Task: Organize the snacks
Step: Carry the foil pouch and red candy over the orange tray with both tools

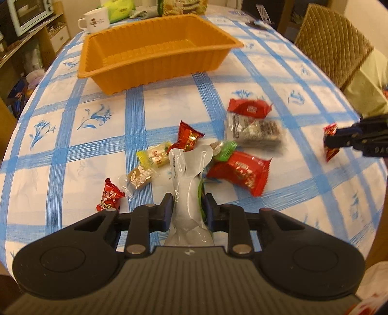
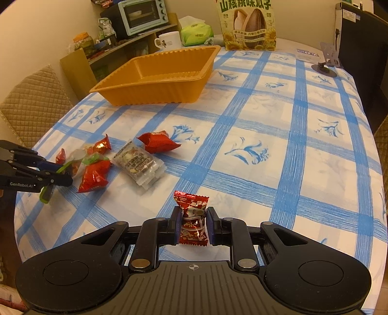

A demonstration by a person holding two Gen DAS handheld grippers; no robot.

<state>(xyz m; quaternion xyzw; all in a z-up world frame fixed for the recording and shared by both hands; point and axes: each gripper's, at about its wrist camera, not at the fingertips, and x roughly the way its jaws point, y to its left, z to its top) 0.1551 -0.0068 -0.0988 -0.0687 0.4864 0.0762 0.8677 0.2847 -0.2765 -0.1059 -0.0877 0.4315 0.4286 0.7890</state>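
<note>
Snacks: 2 clamped, silver pouch (image 1: 188, 193) in left gripper (image 1: 188, 208), red candy (image 2: 193, 219) in right gripper (image 2: 193, 223); 1 orange tray (image 1: 155, 70).

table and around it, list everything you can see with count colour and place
tray: 1, orange, empty, far left of table
loose snacks: about nine, mostly red, some clear, yellow and green, clustered on the cloth
silver pouch: 1, silver with green edge, in left gripper
red candy: 1, in right gripper
mug: 1, white, behind tray
seed bag: 1, green, far edge
tissue pack: 1, green, beside mug
toaster oven: 1, pale, on shelf
left gripper: black, shut on pouch
right gripper: black, shut on candy
</note>
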